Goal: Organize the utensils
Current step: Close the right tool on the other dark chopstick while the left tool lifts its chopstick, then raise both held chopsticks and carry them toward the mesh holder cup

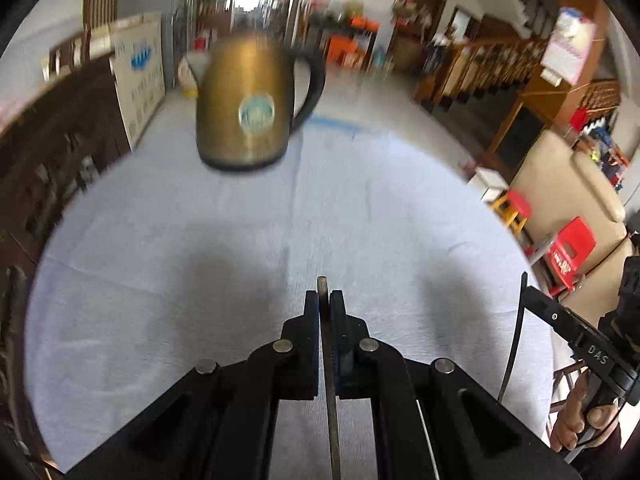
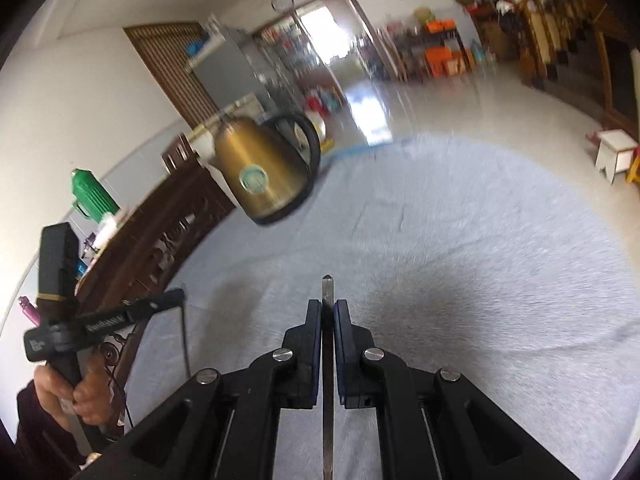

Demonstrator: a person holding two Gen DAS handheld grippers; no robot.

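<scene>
A: Two grippers, each pinching one utensil. Left gripper: jaws pressed together on a thin, dark, flat utensil seen edge-on, its tip just past the pads, its length running back under the camera. It is held above the table, clear of the cloth.

B: And the kind of utensil?

A: Cannot be told; only the narrow edge shows. Far left of the table stands a kettle, upright, near the back edge and well apart from both grippers.

B: Right side?

A: Right gripper: jaws likewise closed on a slim metal utensil with a pointed tip, also edge-on, also held off the cloth. The person's hand grips the other tool at the left edge of that view.

B: Progress?

A: Judged as mid-task. Both utensils are picked up; neither is placed. No holder, tray or drawer is visible, so the destination is unknown. Remaining: carrying and setting down both pieces. No other utensils show on the table.
</scene>
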